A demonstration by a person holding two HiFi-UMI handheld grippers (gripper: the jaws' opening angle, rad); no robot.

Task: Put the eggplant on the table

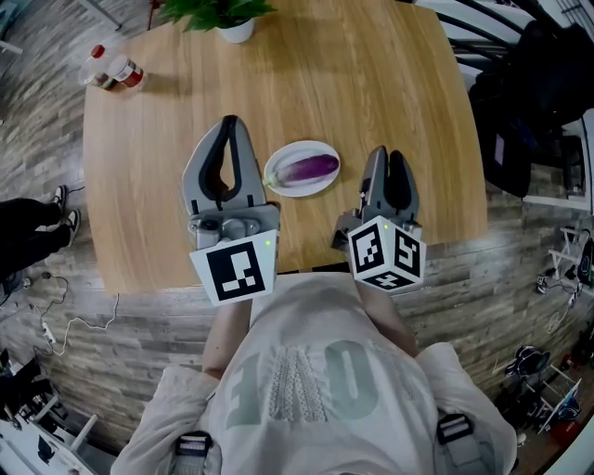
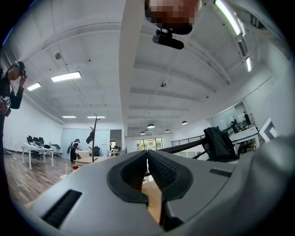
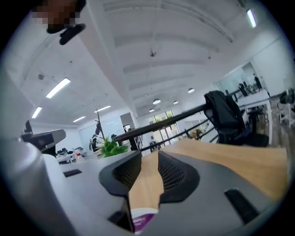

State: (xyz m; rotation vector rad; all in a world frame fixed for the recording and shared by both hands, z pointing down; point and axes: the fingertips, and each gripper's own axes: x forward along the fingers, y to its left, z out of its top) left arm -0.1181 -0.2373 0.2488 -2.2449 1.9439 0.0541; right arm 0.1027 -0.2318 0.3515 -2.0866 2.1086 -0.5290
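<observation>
— Two sets of fingers to read. What do we see on the left gripper [image 2: 147, 154]?
— Its ribbed fingers [image 2: 162, 171] are pressed together at the tips. Behind them is an arch-shaped gap, and we see only tabletop through it. On the right gripper [image 3: 150, 156] the fingers stand slightly apart with a narrow strip of wood showing between them, and they pinch nothing.
— And the eggplant [image 1: 309, 169]?
— We find it lying on a white plate [image 1: 271, 173] on the table [image 1: 371, 74]. It sits between the two grippers and neither touches it. It is long, plump and glossy purple, and paler toward its left end. In the right gripper view we catch a bit of purple and white low down, between the roots of the jaws.
— How are the grippers held?
— From the head view, both point away from the person, near the table's front edge. The left one is just left of the plate and the right one just right of it, with their marker cubes toward the chest. Both gripper views tilt up enough to take in the ceiling.
— What about the surface and the room?
— The table is light wood with rounded corners. It has a potted plant [image 1: 227, 14] at its far edge and bottles [image 1: 111, 70] at its far left corner. Around it we see grey plank floor [image 1: 111, 325], someone's legs [image 1: 37, 223] at the left, dark bags [image 1: 538, 93] at the right, and strip lights [image 2: 66, 76] on a white ceiling.
</observation>
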